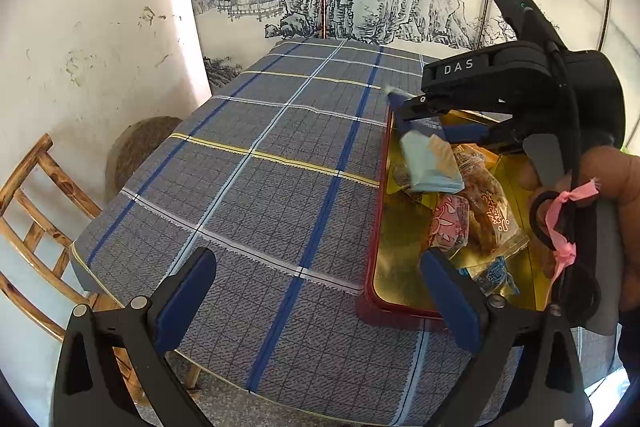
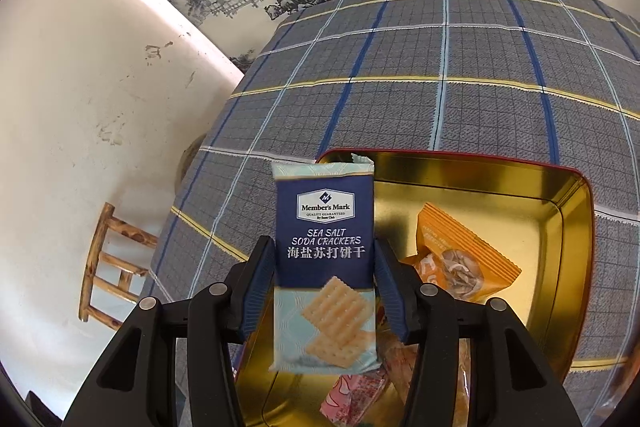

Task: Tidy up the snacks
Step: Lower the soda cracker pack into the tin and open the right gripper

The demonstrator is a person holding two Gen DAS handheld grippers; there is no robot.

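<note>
Right gripper (image 2: 325, 291) pinching sea salt soda crackers packet (image 2: 324, 267) over gold tin (image 2: 576, 267); left gripper (image 1: 316, 291) hovering, fingers spread, above plaid tablecloth (image 1: 260, 195).

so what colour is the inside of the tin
Shiny gold inside the tin, with a red rim; clearest in the right wrist view.

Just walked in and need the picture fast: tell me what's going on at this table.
A person is sorting snacks with a hand-held gripper in each hand. The right gripper is shut on a pack of soda crackers, holding it over a gold tin on the checked tablecloth. Several other wrapped snacks already lie in the tin, among them an orange packet and a pink packet. The left gripper is open and holds nothing, hanging over the cloth beside the tin.
</note>
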